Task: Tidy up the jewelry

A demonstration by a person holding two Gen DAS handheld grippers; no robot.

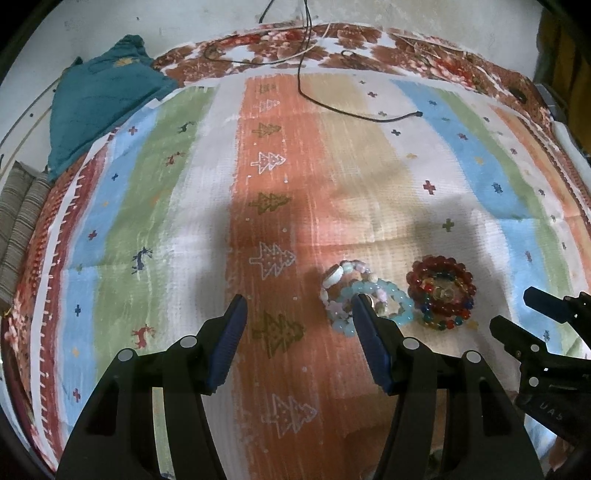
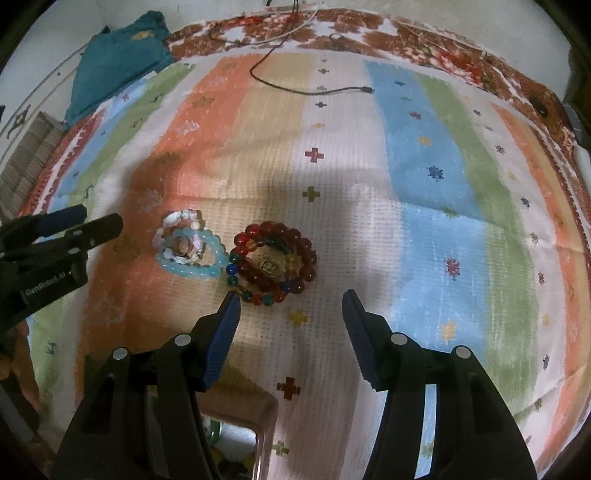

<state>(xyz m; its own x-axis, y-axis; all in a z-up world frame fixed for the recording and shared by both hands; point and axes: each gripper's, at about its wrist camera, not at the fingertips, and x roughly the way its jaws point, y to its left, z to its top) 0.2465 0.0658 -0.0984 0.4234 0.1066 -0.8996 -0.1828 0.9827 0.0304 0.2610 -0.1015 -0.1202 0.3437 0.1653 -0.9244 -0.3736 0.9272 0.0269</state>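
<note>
Both the left gripper [image 1: 299, 299] and right gripper [image 2: 290, 295] hang spread and empty near the bracelets [image 2: 236, 254]; bare striped cloth [image 2: 424, 177] stretches far and right.

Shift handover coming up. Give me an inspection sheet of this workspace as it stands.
Surface: striped patterned cloth over a red floral blanket, creased, shadowed in the middle.
Job's things: pale blue and white bead bracelets in one pile, red and multicoloured bead bracelets in another beside it, touching or nearly so. A container with beads inside shows at the bottom edge of the right wrist view.
Clutter: teal cloth at the far left corner.
Grippers: left gripper open, nothing held; right gripper open, nothing held. Both point down near the piles.
Cables: black cable lying loose on the far cloth.
Surroundings: pale wall behind; a striped cushion at left.
</note>
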